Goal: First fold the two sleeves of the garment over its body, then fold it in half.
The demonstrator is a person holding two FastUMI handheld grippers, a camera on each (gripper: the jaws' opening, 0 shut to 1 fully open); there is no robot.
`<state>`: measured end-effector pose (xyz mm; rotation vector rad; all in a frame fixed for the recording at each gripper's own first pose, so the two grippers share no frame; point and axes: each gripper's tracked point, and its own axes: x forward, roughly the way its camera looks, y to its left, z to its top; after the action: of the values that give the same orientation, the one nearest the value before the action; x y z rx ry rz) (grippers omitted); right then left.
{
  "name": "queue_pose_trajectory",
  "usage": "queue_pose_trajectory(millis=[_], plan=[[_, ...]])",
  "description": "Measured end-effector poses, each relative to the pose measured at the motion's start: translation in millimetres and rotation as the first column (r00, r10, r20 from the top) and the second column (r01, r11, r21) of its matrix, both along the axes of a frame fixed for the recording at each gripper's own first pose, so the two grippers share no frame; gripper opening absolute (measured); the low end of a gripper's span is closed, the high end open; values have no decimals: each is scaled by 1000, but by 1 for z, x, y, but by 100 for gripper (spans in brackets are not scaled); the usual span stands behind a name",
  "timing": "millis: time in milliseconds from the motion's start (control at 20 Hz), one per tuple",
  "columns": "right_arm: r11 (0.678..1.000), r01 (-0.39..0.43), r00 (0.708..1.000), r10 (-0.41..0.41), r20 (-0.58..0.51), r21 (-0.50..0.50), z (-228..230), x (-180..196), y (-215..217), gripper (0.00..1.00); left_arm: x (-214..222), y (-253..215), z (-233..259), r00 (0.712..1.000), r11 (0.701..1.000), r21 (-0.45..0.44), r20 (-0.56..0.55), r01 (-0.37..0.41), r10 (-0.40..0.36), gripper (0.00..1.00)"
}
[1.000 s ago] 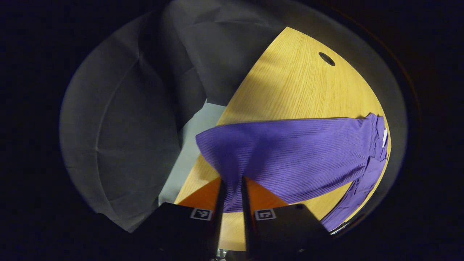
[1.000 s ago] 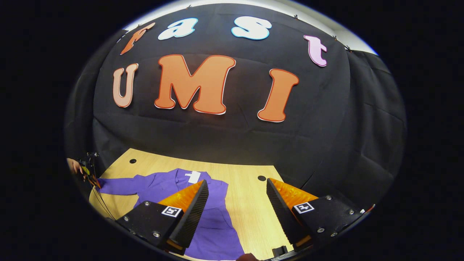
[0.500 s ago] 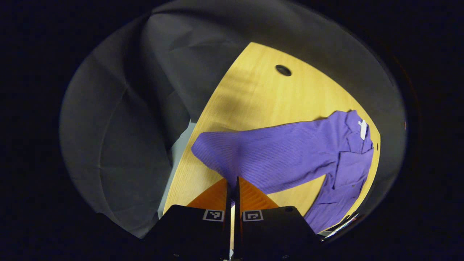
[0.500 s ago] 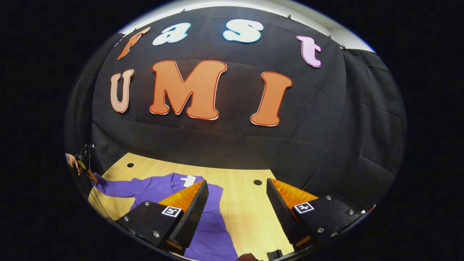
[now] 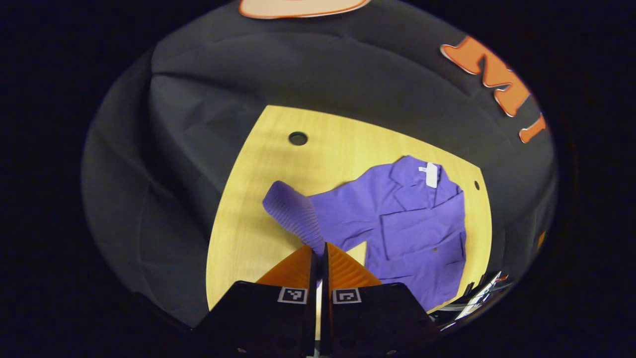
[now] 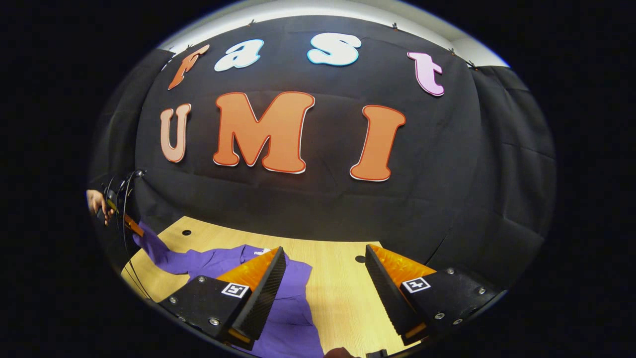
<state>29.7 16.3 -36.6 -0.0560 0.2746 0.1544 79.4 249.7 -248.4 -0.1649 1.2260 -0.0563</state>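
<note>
In the left gripper view, the left gripper [image 5: 318, 258] had its two fingers pressed together with the cuff end of the purple sleeve [image 5: 293, 214] pinched between them. The sleeve rose off the table [image 5: 238, 233] in a ribbed tube from the shoulder up to the fingers, so it hung in the air rather than lying flat; I took that as the lift needed before it could be swung across onto the body. The garment [image 5: 417, 238] itself lay spread on the wooden table toward its right edge, collar and white neck label [image 5: 430, 174] toward the far edge by the booth wall, hem toward the near edge. Its long axis ran from far edge to near edge, and the held sleeve ran crosswise toward the table's middle. A round cable hole [image 5: 298, 138] sat near the far left corner, well apart from the cloth.

In the right gripper view, the right gripper [image 6: 323, 283] stood with its fingers wide apart and nothing between them, above the near part of the table. It looked to be waiting its turn for the other sleeve. The garment lay beneath and to the left of it. At the left, a hand [image 6: 97, 204] held the left gripper with the sleeve drawn up from the table's left edge.
</note>
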Motion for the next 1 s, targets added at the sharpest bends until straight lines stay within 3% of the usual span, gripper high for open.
queue_pose_trajectory(millis=[350, 1000], plan=[[1000, 6, 1000, -6, 23, -2, -5, -3, -25, 96, 31, -115, 42, 989, 991, -39, 69, 130, -127, 4], [997, 62, 996, -65, 55, 55, -14, -6, -81, 96, 50, -328, 38, 934, 930, -101, 91, 355, -346, 5]])
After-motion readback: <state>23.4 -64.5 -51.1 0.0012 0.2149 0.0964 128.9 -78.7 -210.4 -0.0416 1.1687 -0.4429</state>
